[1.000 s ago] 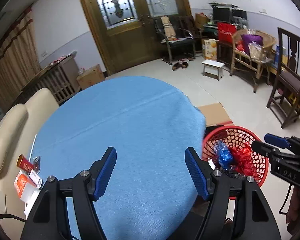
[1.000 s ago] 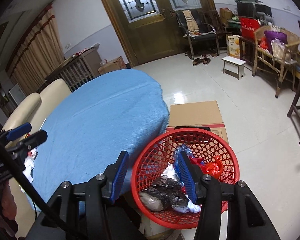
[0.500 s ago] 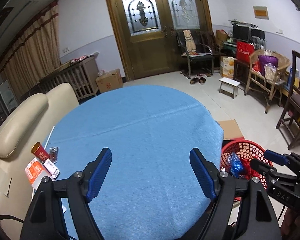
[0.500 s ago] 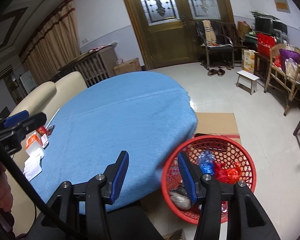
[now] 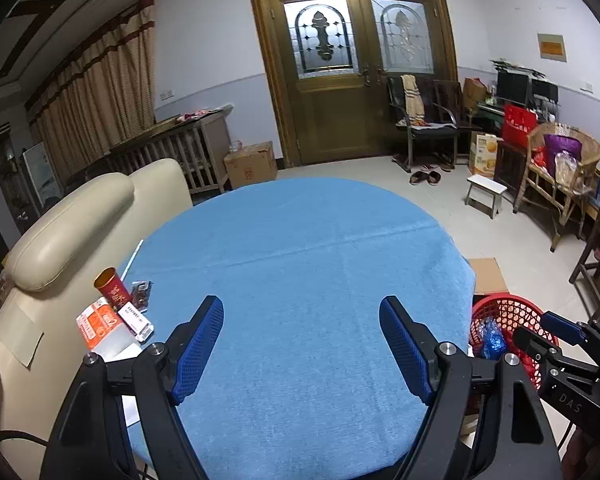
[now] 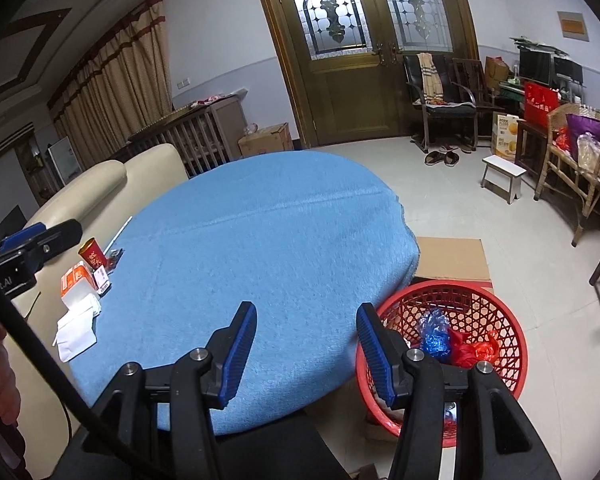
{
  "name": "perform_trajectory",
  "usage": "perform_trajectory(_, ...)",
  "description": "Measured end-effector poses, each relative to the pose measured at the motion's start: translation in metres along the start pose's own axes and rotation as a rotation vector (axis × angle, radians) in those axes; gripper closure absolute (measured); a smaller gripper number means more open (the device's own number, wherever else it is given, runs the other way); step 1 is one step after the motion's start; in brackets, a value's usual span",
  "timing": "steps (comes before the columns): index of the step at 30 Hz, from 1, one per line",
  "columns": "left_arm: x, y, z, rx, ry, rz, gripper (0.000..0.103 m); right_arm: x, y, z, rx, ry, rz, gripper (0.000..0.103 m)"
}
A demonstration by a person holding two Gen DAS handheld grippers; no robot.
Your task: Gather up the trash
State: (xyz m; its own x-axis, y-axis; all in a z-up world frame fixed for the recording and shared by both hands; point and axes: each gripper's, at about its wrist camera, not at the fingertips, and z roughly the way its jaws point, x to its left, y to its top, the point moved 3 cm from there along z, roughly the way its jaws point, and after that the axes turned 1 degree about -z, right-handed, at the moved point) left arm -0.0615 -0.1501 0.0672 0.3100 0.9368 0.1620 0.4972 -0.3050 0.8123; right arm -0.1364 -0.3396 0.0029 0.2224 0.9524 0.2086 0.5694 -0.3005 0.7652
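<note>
Left of the left tongs (image 5: 300, 348), at the worktop's (image 5: 300, 264) near-left edge: a red paper cup (image 5: 111, 285) standing upright, an orange-and-white carton (image 5: 100, 326) just beside it, a small dark packet (image 5: 141, 293) and a white labelled box (image 5: 136, 320) touching the cluster. White crumpled tissue (image 6: 78, 326) lies nearest the worktop edge, seen from the right wrist view.

Left tongs: released, blue pads wide apart, nothing between them, held above the bare blue cloth.

Right tongs (image 6: 306, 344): released, also empty, straddling the worktop's right edge.

Right of both tongs, on the floor: red mesh basket (image 6: 504, 320) holding blue (image 6: 434, 332) and red wrappers (image 6: 474, 350). It rests against a flat cardboard sheet (image 6: 452, 254).
</note>
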Motion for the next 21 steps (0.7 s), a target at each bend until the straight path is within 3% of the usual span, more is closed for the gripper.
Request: perform_trajectory(21, 0.058, -0.019, -0.025, -0.04, 0.054, -0.1, 0.022, 0.038, 0.0, -0.01, -0.017, -0.028, -0.021, 0.047)
